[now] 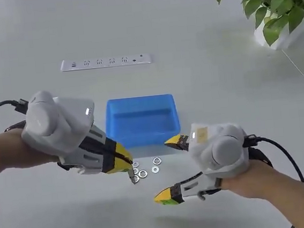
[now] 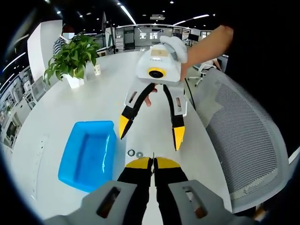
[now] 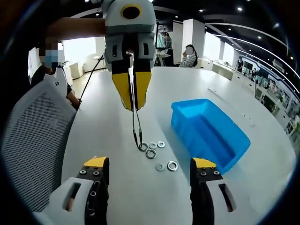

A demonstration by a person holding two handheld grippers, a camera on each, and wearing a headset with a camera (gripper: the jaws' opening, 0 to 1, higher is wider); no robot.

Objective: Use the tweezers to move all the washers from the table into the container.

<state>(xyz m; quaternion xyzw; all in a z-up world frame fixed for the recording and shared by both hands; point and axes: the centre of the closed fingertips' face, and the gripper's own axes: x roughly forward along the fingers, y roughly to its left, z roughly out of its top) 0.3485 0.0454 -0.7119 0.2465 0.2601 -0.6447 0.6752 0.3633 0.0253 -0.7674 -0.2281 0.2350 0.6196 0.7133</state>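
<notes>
Grips tweezers [image 3: 135,117] in clenched left gripper [image 1: 125,161], tips at washers [image 3: 151,153] on worktop [image 1: 207,76], 6 o'clock from blue container [image 1: 140,100]. Holds right gripper [image 1: 164,169] released, jaws wide, 4 o'clock from washers.

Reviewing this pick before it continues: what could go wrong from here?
The tweezers reach into clustered washers, so they may nudge neighbours or pinch two at once. The left gripper clamps the tweezers between shut jaws; they could twist. The container wall is near, so a low carry might clip it.
</notes>
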